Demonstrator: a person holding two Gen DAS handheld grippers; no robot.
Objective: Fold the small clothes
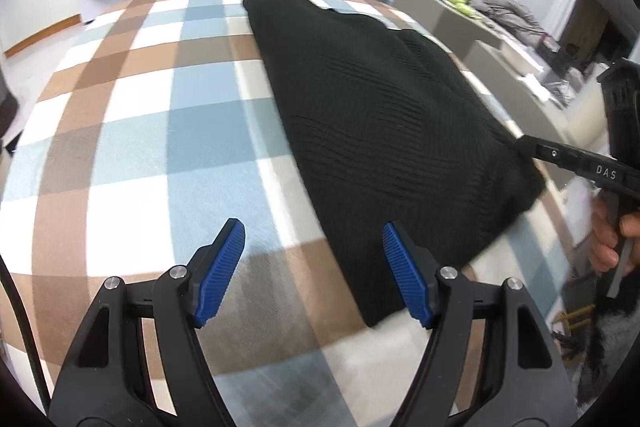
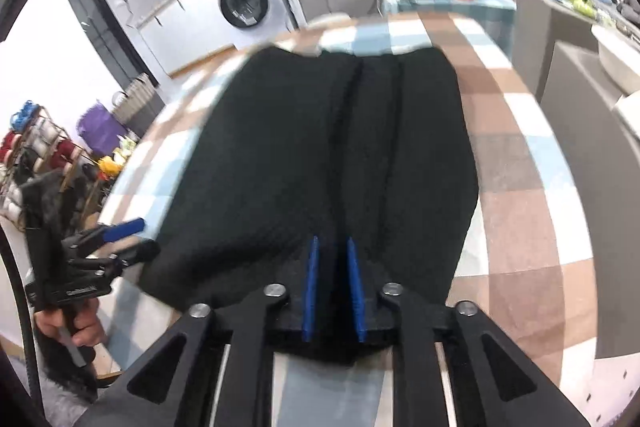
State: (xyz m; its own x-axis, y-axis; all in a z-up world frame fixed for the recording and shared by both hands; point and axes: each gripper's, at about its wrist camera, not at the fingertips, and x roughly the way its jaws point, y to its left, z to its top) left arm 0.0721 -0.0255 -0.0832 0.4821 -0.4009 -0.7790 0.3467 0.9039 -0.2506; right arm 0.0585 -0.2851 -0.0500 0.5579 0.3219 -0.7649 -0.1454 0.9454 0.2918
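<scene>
The right gripper (image 2: pixel 333 259) pinches the near edge of the black garment (image 2: pixel 332 155). The garment lies flat on the checked blanket (image 1: pixel 132 147), long axis running away. The left gripper (image 1: pixel 313 247) hovers spread wide just beside its corner.

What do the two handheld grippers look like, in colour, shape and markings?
Each handheld gripper, left and right, has a black angular frame with triangular cut-outs, silver round pivot bolts and two blue ribbed finger pads. White letters "DAS" mark the right one's side. A black cable runs beside the left.
</scene>
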